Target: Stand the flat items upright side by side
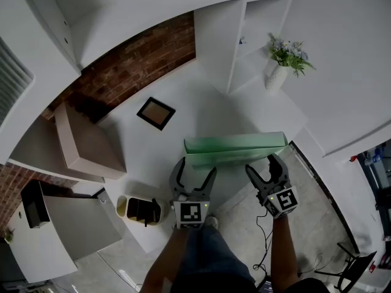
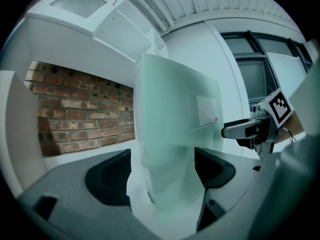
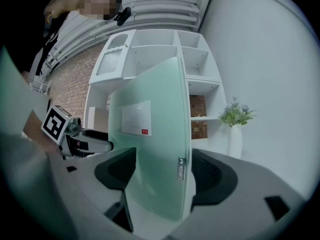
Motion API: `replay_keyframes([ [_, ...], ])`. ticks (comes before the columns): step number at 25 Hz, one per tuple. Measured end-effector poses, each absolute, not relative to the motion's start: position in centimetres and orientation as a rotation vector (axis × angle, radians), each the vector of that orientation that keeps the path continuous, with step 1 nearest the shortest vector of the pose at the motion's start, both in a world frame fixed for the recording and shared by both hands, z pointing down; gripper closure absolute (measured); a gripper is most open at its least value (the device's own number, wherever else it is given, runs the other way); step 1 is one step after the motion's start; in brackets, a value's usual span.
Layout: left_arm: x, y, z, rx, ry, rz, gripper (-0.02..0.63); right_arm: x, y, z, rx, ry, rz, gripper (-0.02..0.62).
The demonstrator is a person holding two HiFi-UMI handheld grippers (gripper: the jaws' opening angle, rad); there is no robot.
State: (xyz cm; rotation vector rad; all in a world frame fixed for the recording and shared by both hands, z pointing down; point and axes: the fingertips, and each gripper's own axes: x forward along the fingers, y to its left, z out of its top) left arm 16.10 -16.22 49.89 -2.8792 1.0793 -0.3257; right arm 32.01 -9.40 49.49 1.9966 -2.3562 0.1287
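Observation:
A pale green flat file case [image 1: 235, 148] stands upright on its long edge on the white desk [image 1: 201, 102]. My left gripper [image 1: 194, 177] is at its left end and my right gripper [image 1: 269, 171] at its right end, both open. In the left gripper view the case [image 2: 175, 129] rises between the jaws of the left gripper [image 2: 165, 171], with a gap on each side. In the right gripper view the case's spine [image 3: 155, 134] stands between the jaws of the right gripper [image 3: 162, 171], close to the right-hand jaw and well apart from the left-hand one.
A dark picture frame [image 1: 156, 113] lies flat further back on the desk. A tan box [image 1: 85, 142] sits at the left and a white vase with flowers [image 1: 281, 63] at the back right by the shelf unit [image 1: 244, 35]. A black holder [image 1: 143, 210] stands at the desk's near left corner.

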Motion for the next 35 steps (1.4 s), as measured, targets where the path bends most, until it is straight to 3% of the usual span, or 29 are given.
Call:
replay_keyframes([
  [18,16.6,-18.6,47.5,-3.074,0.641,-0.263,0.236,27.0,-5.3,47.6,2.299,-2.297,0.341,0.259],
  [35,19.9,-16.5,48.4,-3.122,-0.009,-0.356,0.235,21.8,-6.2,48.4,2.237,-2.304,0.429,0.258],
])
